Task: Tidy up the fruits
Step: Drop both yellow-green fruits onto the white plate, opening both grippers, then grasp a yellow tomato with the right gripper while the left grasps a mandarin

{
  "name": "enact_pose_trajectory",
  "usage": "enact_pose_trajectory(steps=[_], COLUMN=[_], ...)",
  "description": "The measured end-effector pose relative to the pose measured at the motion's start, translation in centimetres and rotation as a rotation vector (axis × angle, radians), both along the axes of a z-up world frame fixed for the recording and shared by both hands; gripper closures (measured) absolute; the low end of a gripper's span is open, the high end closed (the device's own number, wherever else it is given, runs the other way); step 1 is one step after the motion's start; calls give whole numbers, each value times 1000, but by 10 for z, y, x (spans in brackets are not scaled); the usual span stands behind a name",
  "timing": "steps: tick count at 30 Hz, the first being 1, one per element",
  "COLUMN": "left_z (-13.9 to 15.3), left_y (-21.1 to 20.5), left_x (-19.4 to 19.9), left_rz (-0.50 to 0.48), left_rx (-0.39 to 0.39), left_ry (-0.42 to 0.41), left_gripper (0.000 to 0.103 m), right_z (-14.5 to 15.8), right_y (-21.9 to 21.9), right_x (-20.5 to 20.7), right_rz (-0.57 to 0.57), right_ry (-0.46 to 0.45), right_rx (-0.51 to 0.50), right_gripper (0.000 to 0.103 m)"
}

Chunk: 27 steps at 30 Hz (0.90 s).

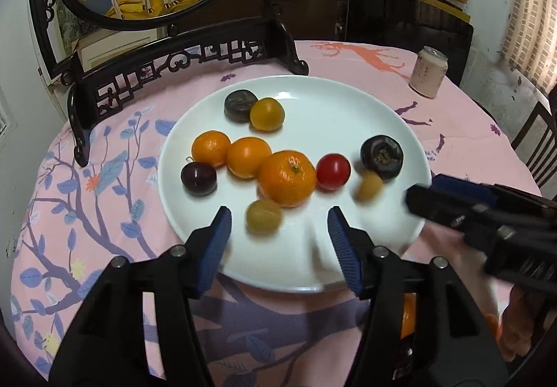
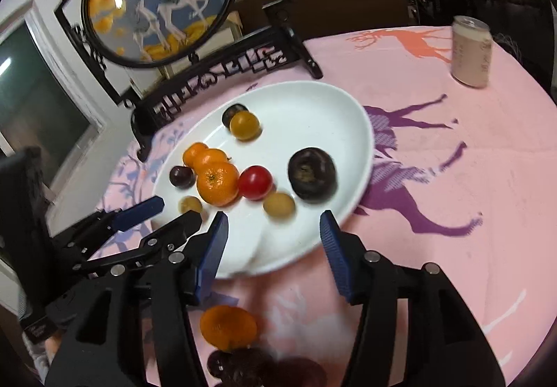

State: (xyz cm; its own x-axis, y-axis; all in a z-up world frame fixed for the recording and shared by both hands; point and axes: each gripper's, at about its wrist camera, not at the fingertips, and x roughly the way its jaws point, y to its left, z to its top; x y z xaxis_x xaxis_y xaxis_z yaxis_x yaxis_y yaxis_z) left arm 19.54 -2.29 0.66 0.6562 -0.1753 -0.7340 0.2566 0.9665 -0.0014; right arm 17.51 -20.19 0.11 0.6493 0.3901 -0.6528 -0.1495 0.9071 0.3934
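Observation:
A white plate [image 1: 330, 108] [image 2: 313, 115] on the pink tablecloth holds three oranges [image 1: 287, 177], a red tomato [image 1: 332, 171] [image 2: 255, 182], a yellow tomato [image 1: 267, 113], a dark plum [image 1: 198, 179] and two dark round fruits [image 1: 382, 153]. My left gripper [image 1: 278, 223] [image 2: 174, 211] is open over the plate's near rim, and a small yellowish fruit [image 1: 263, 216] [image 2: 190, 204] lies blurred just beyond its tips. My right gripper [image 2: 273, 230] [image 1: 423, 195] is open too, and a second blurred yellowish fruit [image 2: 278, 205] [image 1: 369, 186] lies free ahead of it.
An orange [image 2: 228, 324] and several dark fruits [image 2: 264, 369] lie on the cloth under my right gripper. A black carved stand [image 1: 188, 56] with a round deer picture rises behind the plate. A pale can [image 1: 428, 71] [image 2: 470, 52] stands far right.

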Motion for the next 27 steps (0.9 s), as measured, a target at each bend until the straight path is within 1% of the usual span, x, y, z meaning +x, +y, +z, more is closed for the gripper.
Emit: enact_pose_trajectory(steps=[2,4,6,8,11,12,15,18,20,22,27], left_z=[1,0,-4,-8,-6,-5,-1,4,4,3,2], left_y=[-1,-4,-7,-10,-11,-9,-4,0,0,-2,-6], left_x=[-6,-14,-20,-26,-36,-41,-52,-58,-60,-63,-71], left_rz=[-15,-34,-51,-56,-72,-68,-65,-64,-70,-74,-102], left_rx=[-9,-11,-3,2,-3,-12,-34,-50,-61,-54,-60], left_ry=[-5,-9,-6,-13,-24,-29,-47,-69,-68,-69,-63], left_gripper=[44,38,36,36,35,35,35,31,28,25,22], right_z=[3,5,5,-1,-10,-12,-15,-21,-27,-30,-36], right_y=[-12,-23,-32,-41,-52,-56,-63,-63,-61,-60,-63], right_x=[-10,-23,-37,-56,-78,-85,-94,-106,-111,-115,-129], right_rz=[-18,-41,-60,-82,-110,-124,-143,-151,-147,-140,-135], right_ry=[-6,-16,-19,-25,-18,-17,-16,-13,7,14,24], right_rx=[21,57,91,120,122,140,182,193,195,198,225], right_gripper=[48,48,48,48,48,48,48,48,48,48,47])
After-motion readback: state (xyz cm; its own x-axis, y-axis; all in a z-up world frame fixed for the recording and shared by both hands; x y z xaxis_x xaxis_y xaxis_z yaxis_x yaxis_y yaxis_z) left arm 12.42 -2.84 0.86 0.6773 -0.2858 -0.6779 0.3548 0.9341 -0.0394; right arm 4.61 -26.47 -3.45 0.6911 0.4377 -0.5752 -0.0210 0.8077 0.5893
